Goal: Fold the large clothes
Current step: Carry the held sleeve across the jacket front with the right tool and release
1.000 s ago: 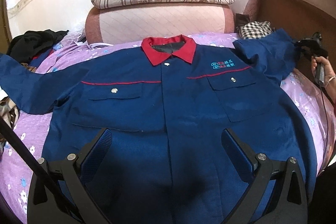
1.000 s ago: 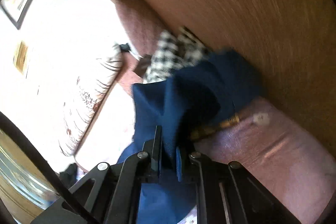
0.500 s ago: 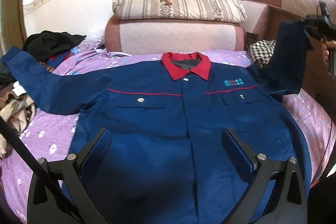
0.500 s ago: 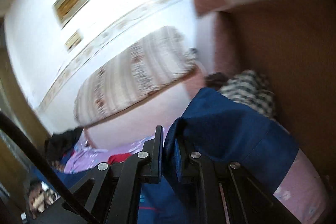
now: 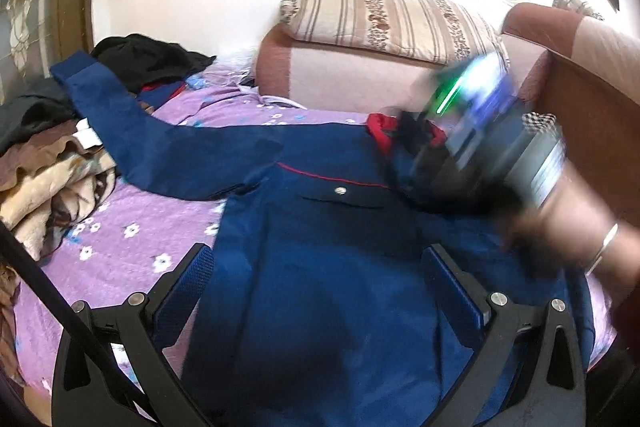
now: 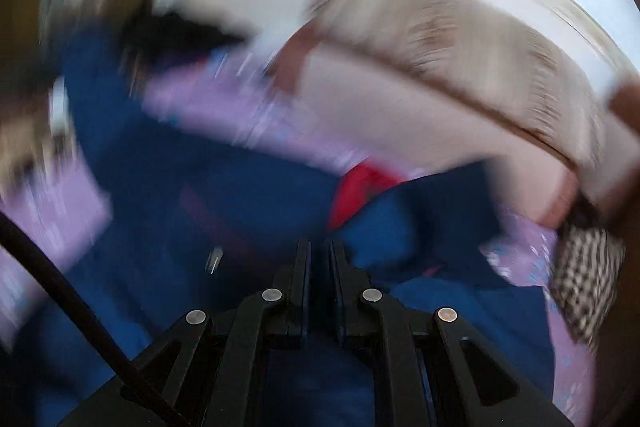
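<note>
A large blue work jacket with a red collar lies front up on the purple bedsheet. Its left sleeve stretches out to the left. My left gripper is open and empty above the jacket's lower front. My right gripper is shut on the jacket's right sleeve and carries it over the chest near the red collar. The right wrist view is blurred by motion. In the left wrist view the right gripper's body and the hand cover the jacket's right chest.
A striped pillow lies on a pink cushion at the bed's head. Dark clothes and a beige blanket are piled at the left. A checkered cloth and a wooden bed side are at the right.
My right gripper has swung the right sleeve from the bed's right side up and across over the jacket's chest. My left gripper has shifted its view leftward and stays open.
</note>
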`<act>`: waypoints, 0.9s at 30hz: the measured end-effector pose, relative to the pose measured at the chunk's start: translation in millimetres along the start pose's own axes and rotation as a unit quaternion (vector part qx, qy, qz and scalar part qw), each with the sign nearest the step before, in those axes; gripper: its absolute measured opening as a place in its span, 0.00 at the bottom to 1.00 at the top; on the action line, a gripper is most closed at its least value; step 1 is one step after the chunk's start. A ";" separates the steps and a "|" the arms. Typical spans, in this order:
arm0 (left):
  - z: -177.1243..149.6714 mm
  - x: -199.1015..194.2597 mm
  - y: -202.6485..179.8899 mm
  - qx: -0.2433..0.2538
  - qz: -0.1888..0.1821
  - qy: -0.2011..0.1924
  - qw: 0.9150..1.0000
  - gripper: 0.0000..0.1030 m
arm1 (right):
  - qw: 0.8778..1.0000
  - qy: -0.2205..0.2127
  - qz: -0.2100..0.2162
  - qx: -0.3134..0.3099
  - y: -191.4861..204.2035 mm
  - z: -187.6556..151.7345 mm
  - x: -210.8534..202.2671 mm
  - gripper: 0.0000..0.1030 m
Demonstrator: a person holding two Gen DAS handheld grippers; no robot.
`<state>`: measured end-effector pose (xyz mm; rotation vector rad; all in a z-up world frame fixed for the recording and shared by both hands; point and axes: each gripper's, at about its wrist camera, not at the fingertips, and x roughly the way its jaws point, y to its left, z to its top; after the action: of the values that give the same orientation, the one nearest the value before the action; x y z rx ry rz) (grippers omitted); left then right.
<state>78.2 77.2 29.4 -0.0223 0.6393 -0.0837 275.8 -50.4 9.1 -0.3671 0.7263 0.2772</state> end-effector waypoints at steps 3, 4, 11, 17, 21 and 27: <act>-1.2 -0.3 13.0 -0.012 0.002 0.004 1.000 1.00 | 0.994 0.073 -0.015 -0.083 66.2 -32.7 53.5 0.12; -1.7 -0.5 15.6 -0.015 0.002 0.005 1.000 1.00 | 0.991 0.087 -0.024 -0.097 76.9 -42.2 60.8 0.17; 0.0 3.3 32.9 -0.040 -0.001 0.012 0.999 1.00 | 0.990 0.033 0.125 -0.060 56.3 -43.3 -4.4 0.75; 0.9 6.7 37.8 -0.051 0.003 0.016 0.999 1.00 | 0.992 0.010 0.093 0.090 -29.9 -24.9 -17.6 0.76; 0.3 9.4 36.9 -0.045 0.007 0.019 0.999 1.00 | 0.980 0.073 0.011 0.183 -75.7 -41.1 24.8 0.52; -0.1 16.6 32.6 -0.039 0.012 0.028 0.999 1.00 | 0.984 0.112 0.027 0.136 -10.4 -72.4 61.0 0.54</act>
<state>93.7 108.2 17.9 -0.0875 0.6975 -0.0362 280.4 -82.7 -80.3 -0.1187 0.9841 0.1858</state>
